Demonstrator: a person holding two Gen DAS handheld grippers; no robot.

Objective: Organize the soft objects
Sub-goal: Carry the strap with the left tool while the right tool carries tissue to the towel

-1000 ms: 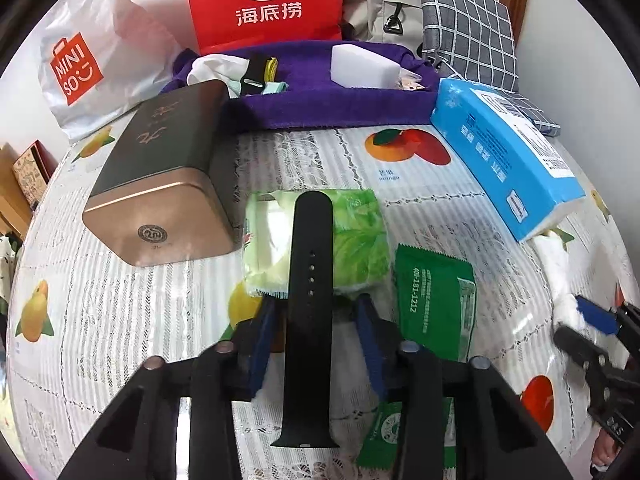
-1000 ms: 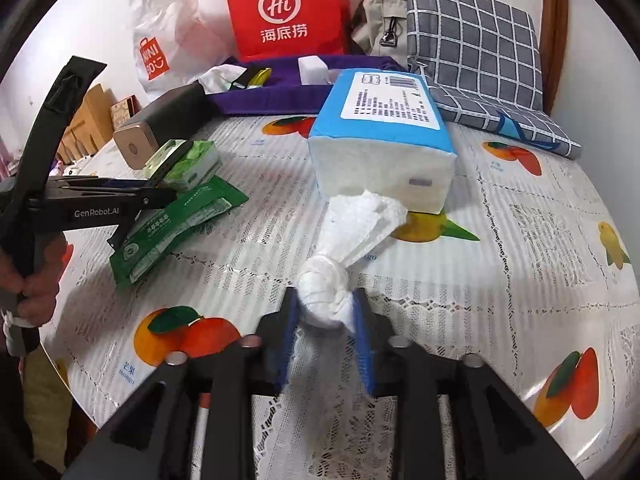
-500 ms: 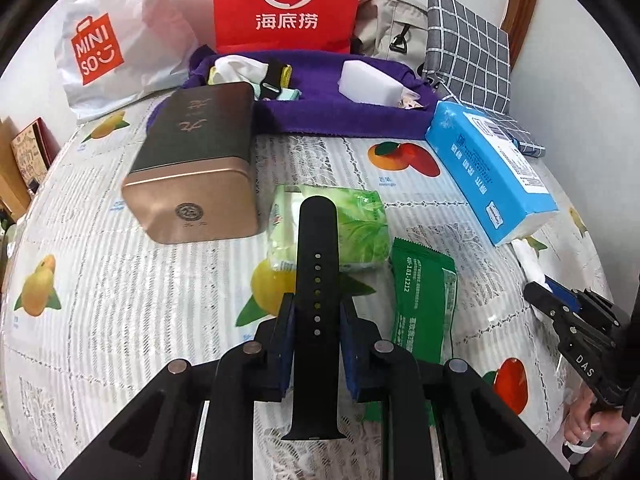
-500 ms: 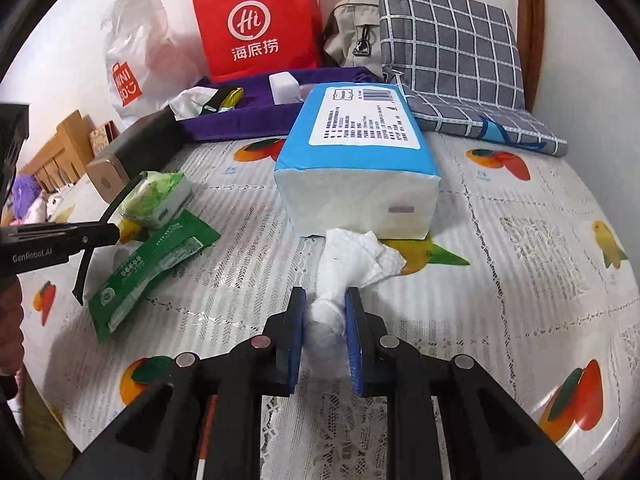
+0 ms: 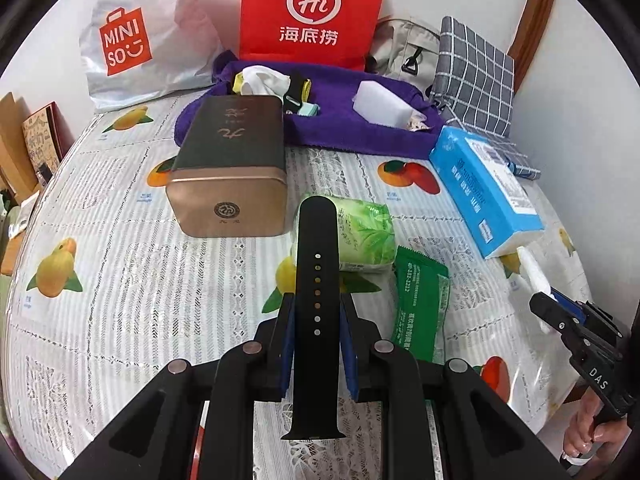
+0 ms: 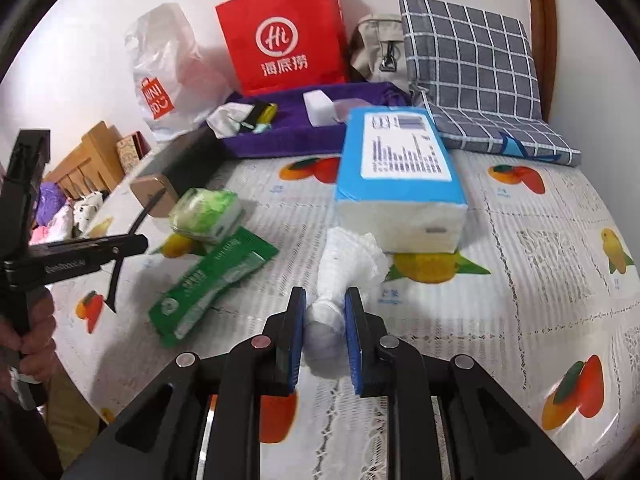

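Note:
My left gripper point(image 5: 316, 300) is shut on a black watch strap point(image 5: 317, 264), held off the table and sticking out ahead over a green tissue pack point(image 5: 366, 236). My right gripper point(image 6: 325, 294) is shut on a crumpled white tissue point(image 6: 340, 264), lifted in front of the blue tissue box point(image 6: 394, 172). From the right wrist view the left gripper point(image 6: 136, 246) shows at the left with the strap point(image 6: 120, 264) hanging through it. A purple cloth tray point(image 5: 352, 128) at the back holds a white cloth, a strap and a white block.
A green sachet point(image 5: 420, 304) lies beside the green tissue pack. A gold and black tin point(image 5: 232, 176) stands left of centre. Red point(image 5: 312, 12) and white point(image 5: 132, 36) bags, a beige bag and a checked cushion point(image 6: 472, 60) line the wall. The table edge runs close on the right.
The left gripper closed on the strap and lifted it, moving toward the tin side. The right gripper closed on the white tissue and raised it off the table.

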